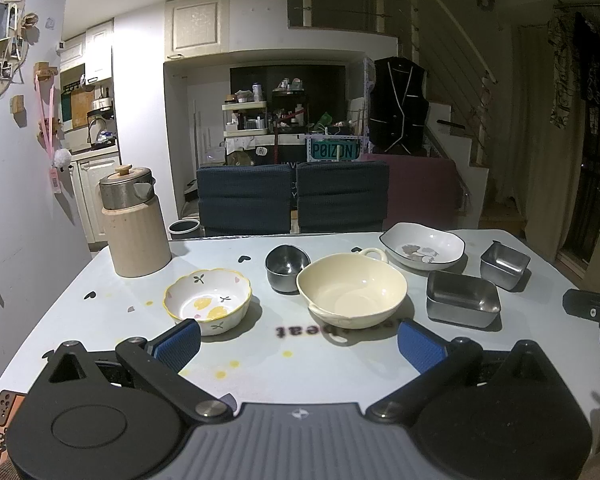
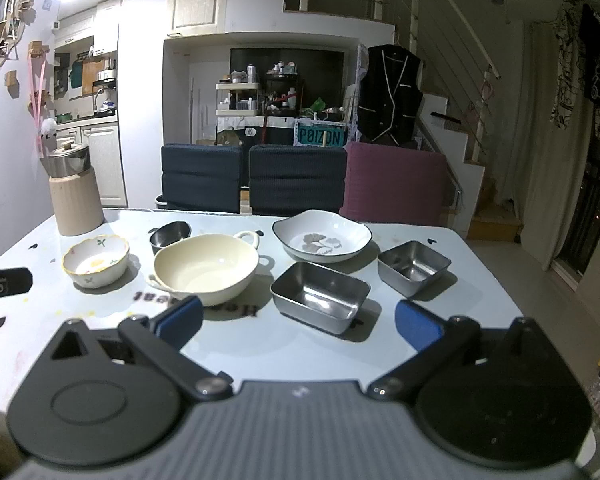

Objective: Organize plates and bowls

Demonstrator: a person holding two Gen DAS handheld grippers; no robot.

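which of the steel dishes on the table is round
The small steel cup behind the cream bowl. It has a round rim, while the two other steel dishes, the larger tray and the smaller one, are rectangular.

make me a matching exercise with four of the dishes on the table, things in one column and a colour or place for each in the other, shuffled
Things:
1. two-handled bowl
2. scalloped bowl
3. round steel cup
4. small square steel tin

Descriptions:
A. farthest to the right on the table
B. plain cream, in the middle
C. yellow rim, lemon print inside
D. dark metal, just behind the cream bowl

Pairs: 1-B, 2-C, 3-D, 4-A
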